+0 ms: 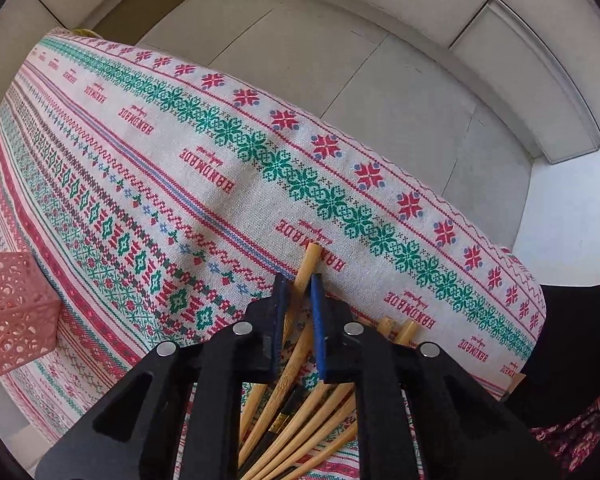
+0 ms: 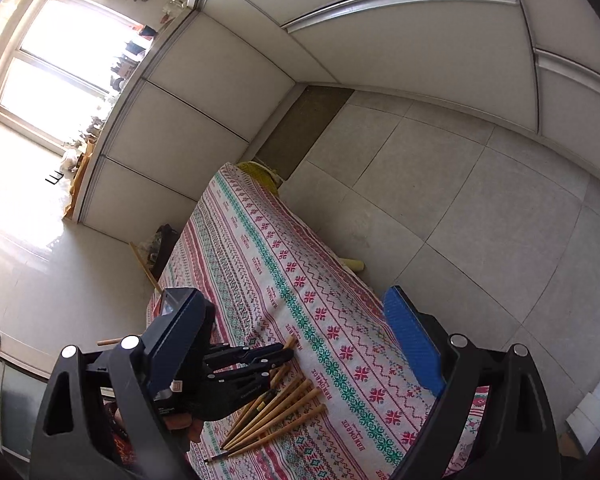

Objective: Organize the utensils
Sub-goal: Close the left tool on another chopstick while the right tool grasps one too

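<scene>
- Bamboo-coloured wooden chopsticks (image 2: 278, 412) lie fanned out on the table under a woven cloth with red and green cross-stitch bands (image 1: 220, 168), near its close edge.
- Left hand-held gripper (image 1: 300, 300): its two dark blue pads are narrowed around one light wooden chopstick (image 1: 309, 264), whose blunt end pokes out beyond the tips; whether the pads actually press it I cannot tell for sure, though it looks pinched.
- Right hand-held gripper (image 2: 288, 312) hangs above the table, spread wide and holding nothing.
- Doing this step well, I judge: take one stick only, keep the grip near the thick end, and lift straight up so the neighbours touching it do not roll or scatter. Carry it level toward the pink perforated square basket (image 1: 12, 312) at the left, which looks like the likely holder.
- Count: in the right wrist view, about six or seven pale sticks in the fan, plus one darker stick (image 2: 260, 402) among them and one thin dark-tipped one (image 2: 220, 457) lying apart; overlaps make the number uncertain.
- One basket, two grippers.
</scene>
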`<act>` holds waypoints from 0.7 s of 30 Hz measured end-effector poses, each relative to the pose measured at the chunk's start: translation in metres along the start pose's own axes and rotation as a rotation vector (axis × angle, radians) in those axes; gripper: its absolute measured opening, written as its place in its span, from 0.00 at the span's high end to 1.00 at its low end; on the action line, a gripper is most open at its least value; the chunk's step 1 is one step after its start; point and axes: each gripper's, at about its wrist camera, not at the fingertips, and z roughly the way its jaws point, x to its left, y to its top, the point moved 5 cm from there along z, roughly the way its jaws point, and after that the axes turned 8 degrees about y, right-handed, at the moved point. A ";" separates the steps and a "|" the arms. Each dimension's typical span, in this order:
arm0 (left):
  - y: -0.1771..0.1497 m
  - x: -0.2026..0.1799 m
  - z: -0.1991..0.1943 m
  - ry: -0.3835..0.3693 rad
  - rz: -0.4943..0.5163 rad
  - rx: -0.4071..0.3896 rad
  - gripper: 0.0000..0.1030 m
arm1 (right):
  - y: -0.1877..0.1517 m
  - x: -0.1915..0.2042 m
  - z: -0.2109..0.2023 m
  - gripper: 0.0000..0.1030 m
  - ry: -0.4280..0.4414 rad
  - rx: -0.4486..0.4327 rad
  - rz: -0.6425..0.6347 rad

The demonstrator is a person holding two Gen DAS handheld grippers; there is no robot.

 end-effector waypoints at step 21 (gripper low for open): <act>-0.187 0.084 -0.214 -0.010 -0.529 -0.744 0.89 | -0.116 0.040 0.161 0.69 -0.219 0.507 -0.019</act>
